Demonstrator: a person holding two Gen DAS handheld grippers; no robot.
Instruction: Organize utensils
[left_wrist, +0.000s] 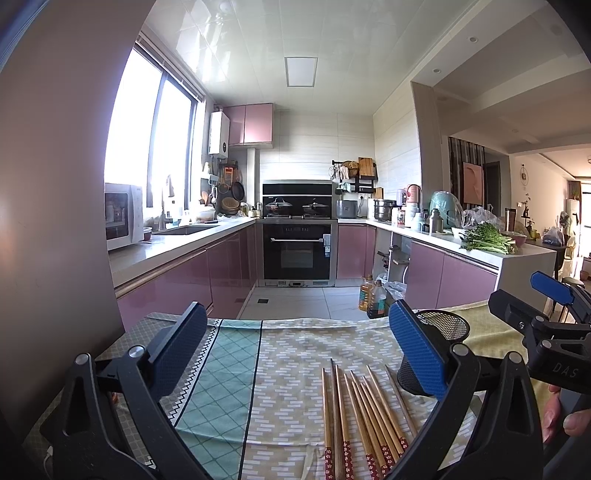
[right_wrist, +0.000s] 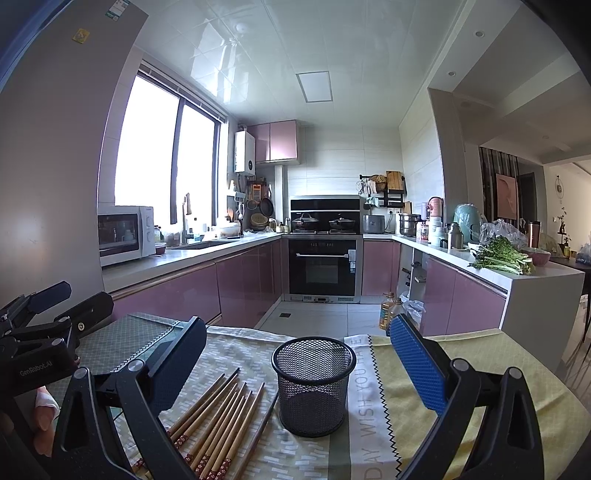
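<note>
Several wooden chopsticks (left_wrist: 364, 410) with red patterned ends lie side by side on the patterned tablecloth (left_wrist: 288, 369). They also show in the right wrist view (right_wrist: 218, 417), left of a black mesh cup (right_wrist: 313, 384) that stands upright and empty. In the left wrist view the mesh cup (left_wrist: 439, 332) is partly hidden behind my right finger. My left gripper (left_wrist: 295, 354) is open and empty above the cloth, left of the chopsticks. My right gripper (right_wrist: 299, 369) is open and empty, with the cup between its fingers further ahead. The right gripper (left_wrist: 546, 306) shows at the right edge.
The table's far edge (right_wrist: 288, 332) drops to the kitchen floor. Oil bottles (left_wrist: 371, 295) stand on the floor beyond it. Pink cabinets, an oven (left_wrist: 299, 251) and cluttered counters lie further off. The left gripper's body (right_wrist: 40, 332) sits at the left edge.
</note>
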